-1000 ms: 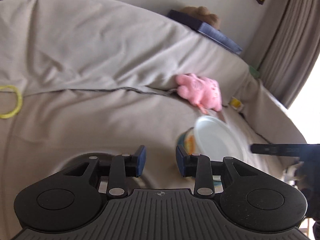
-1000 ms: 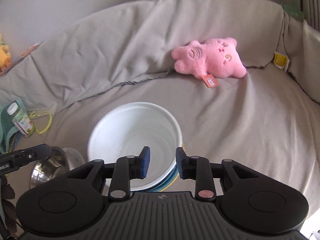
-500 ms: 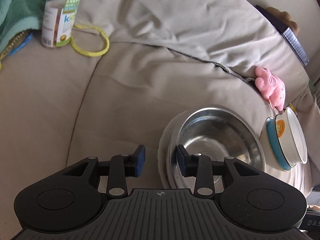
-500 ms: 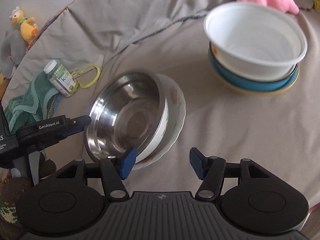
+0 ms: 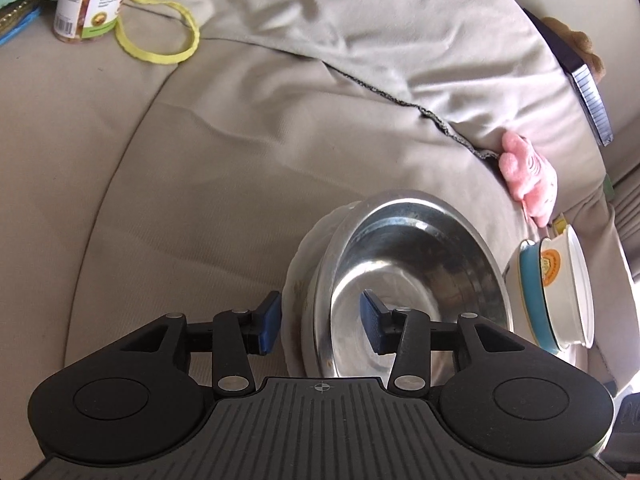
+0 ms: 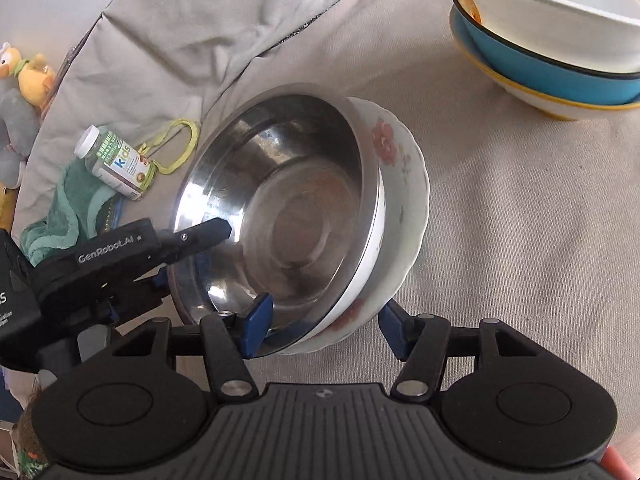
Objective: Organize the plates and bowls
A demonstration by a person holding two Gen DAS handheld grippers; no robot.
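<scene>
Steel round bowl [image 5: 416, 280] sits nested in a white floral-print ceramic dish [image 6: 400, 184], both tilted on the beige fabric sofa seat [image 5: 180, 184].

Left gripper [image 5: 320, 322]: jaws have just been opening, now released. They straddle the near rim of the steel bowl and floral dish: left pad outside the dish edge, right pad inside the steel bowl. Pads not pressing on the rim.

Right gripper [image 6: 324, 326]: jaws spread, have just closed slightly. Left pad inside the steel bowl at its near rim, right pad outside the floral dish edge. Gap visible at the right pad, so no grip. In the right wrist view the left gripper's finger reaches over the bowl's rim from the left.

Stack of three bowls, white plastic bowl [image 6: 560, 12] in a blue bowl [image 6: 540, 68] in a white yellow-rimmed bowl [image 6: 536, 96], stands ahead and right of the right gripper, well apart from the steel bowl. From the left gripper it is just right of the steel bowl.

Pink plush toy [image 5: 528, 176] lies ahead-right of the left gripper, beyond the stack. White-capped vitamin bottle [image 6: 114, 164], yellow-green loop [image 5: 160, 28] and green towel [image 6: 68, 204] are far ahead-left.
</scene>
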